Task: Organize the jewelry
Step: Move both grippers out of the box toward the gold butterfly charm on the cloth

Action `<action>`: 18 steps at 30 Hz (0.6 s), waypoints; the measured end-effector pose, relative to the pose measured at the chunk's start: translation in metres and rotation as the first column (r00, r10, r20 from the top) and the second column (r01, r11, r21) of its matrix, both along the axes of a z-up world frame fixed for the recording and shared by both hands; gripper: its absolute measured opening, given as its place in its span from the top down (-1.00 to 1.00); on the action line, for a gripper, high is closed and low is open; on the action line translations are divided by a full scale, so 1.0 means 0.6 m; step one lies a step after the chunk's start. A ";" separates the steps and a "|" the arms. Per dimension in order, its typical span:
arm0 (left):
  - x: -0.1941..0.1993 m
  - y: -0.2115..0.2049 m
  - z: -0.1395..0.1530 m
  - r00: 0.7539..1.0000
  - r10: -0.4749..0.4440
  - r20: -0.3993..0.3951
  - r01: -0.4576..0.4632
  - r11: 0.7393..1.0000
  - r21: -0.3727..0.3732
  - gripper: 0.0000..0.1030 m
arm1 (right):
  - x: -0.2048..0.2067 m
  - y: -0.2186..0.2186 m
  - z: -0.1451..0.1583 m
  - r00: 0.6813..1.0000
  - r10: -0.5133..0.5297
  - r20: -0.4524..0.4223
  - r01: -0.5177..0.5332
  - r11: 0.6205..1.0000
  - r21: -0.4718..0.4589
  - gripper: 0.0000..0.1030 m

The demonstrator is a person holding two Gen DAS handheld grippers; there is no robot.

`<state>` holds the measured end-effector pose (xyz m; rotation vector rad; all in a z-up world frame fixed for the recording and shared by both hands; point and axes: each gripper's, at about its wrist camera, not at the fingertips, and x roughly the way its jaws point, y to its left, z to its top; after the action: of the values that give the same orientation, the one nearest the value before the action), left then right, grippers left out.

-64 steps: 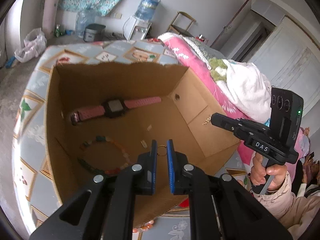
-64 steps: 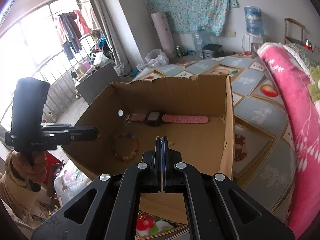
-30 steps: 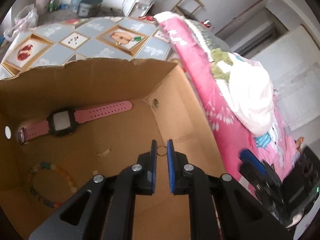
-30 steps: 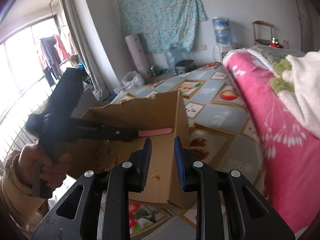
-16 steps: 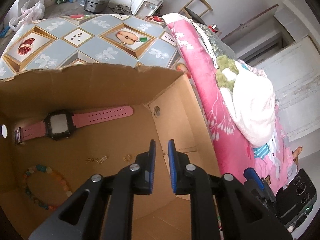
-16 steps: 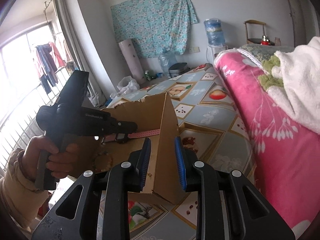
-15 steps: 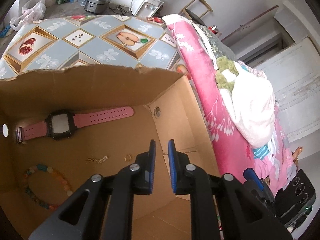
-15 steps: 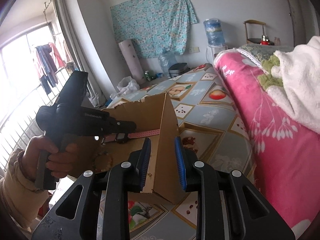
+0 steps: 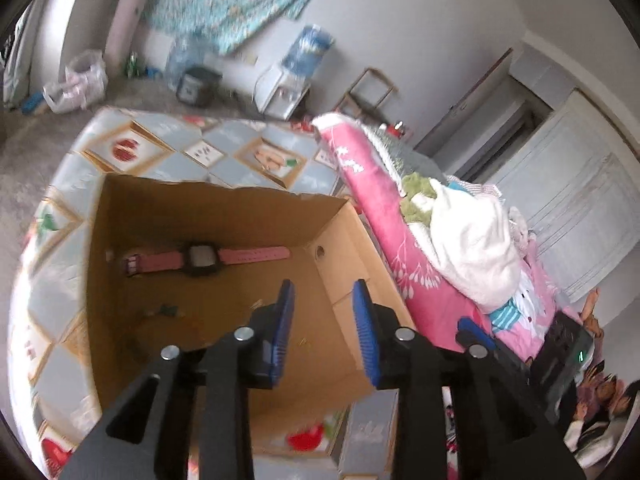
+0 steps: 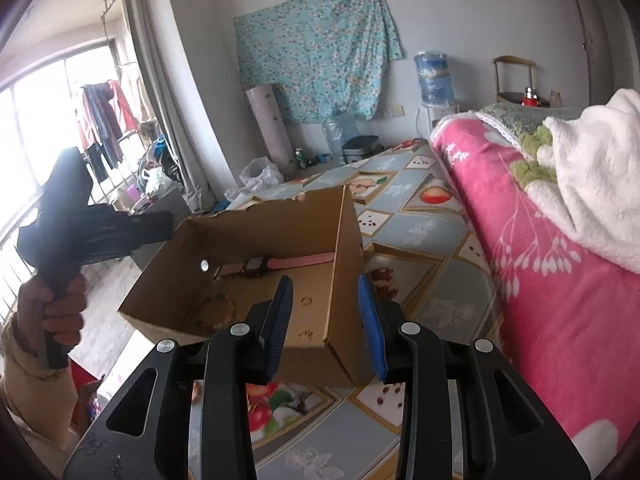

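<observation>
- Left gripper (image 9: 322,330) above the open cardboard box (image 9: 344,288), jaws opening, nothing between them.
- Right gripper (image 10: 326,316) outside the box, over its near corner, jaws opening, also empty.
- Inside, on the box floor: one pink watch (image 9: 206,258) along the far wall, long axis left to right; one bead bracelet (image 10: 214,312); one small ring (image 10: 306,301); one blurred gold piece (image 10: 305,334).
- All jewelry ahead of and below both grippers.
- Which hand is nearer: cannot tell.

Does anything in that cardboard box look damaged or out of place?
The cardboard box has a ragged, torn top edge along its far wall. Inside, the pink watch lies flat and straight by that wall, and a beaded bracelet sits nearer. Nothing looks spilled.
</observation>
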<state>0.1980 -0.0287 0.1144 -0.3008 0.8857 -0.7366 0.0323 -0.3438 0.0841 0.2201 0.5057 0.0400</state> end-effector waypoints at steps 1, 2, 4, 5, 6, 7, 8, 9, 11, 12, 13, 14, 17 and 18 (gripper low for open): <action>-0.012 0.012 0.000 1.000 0.003 0.013 -0.003 1.000 0.006 0.40 | -0.004 0.002 0.000 1.000 0.001 -0.001 -0.001 1.000 -0.008 0.36; -0.033 0.033 0.000 0.999 0.013 0.030 -0.013 1.000 0.016 0.38 | -0.012 0.005 -0.001 1.000 0.005 -0.005 -0.006 1.000 -0.015 0.36; -0.058 0.057 -0.002 0.999 0.019 0.047 -0.020 1.000 0.021 0.36 | -0.022 0.009 -0.004 1.000 0.007 -0.014 -0.007 1.000 -0.021 0.35; -0.076 0.074 -0.006 0.998 0.023 0.053 -0.024 1.000 0.020 0.33 | -0.026 0.011 -0.006 1.000 0.008 -0.019 -0.008 1.000 -0.020 0.35; -0.087 0.083 -0.010 0.998 0.025 0.056 -0.026 0.999 0.019 0.30 | -0.028 0.012 -0.008 1.000 0.011 -0.025 -0.011 1.000 -0.015 0.35; -0.102 0.095 -0.017 0.998 0.026 0.058 -0.027 0.999 0.021 0.29 | -0.032 0.014 -0.012 0.999 0.016 -0.033 -0.016 1.000 -0.007 0.35; -0.111 0.100 -0.023 0.998 0.026 0.058 -0.028 0.999 0.031 0.28 | -0.033 0.017 -0.015 0.999 0.020 -0.039 -0.020 1.000 0.000 0.35; -0.122 0.104 -0.029 0.998 0.026 0.061 -0.029 0.998 0.048 0.27 | -0.034 0.020 -0.020 0.998 0.027 -0.051 -0.027 1.000 0.008 0.35; -0.145 0.106 -0.045 0.997 0.023 0.075 -0.030 0.995 0.094 0.26 | -0.034 0.029 -0.030 0.997 0.035 -0.071 -0.035 0.999 0.007 0.35; -0.153 0.103 -0.054 0.997 0.017 0.078 -0.026 0.993 0.114 0.26 | -0.034 0.035 -0.035 0.996 0.041 -0.082 -0.041 0.999 0.009 0.35; -0.161 0.098 -0.066 0.997 0.003 0.075 -0.013 0.991 0.132 0.26 | -0.033 0.042 -0.042 0.994 0.052 -0.094 -0.051 0.999 0.015 0.35; -0.166 0.096 -0.074 0.998 -0.007 0.069 -0.003 0.990 0.140 0.26 | -0.032 0.047 -0.046 0.993 0.059 -0.101 -0.057 0.998 0.018 0.35; -0.171 0.080 -0.108 0.999 -0.032 0.030 0.026 0.985 0.169 0.26 | -0.028 0.065 -0.059 0.989 0.080 -0.126 -0.078 0.997 0.023 0.35; -0.173 0.078 -0.119 0.999 -0.034 0.022 0.029 0.983 0.181 0.26 | -0.026 0.070 -0.063 0.987 0.087 -0.133 -0.084 0.996 0.025 0.35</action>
<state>0.0944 0.0179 0.0430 -0.1165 0.9283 -0.6823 0.0167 -0.3016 0.0462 0.2209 0.6484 0.1143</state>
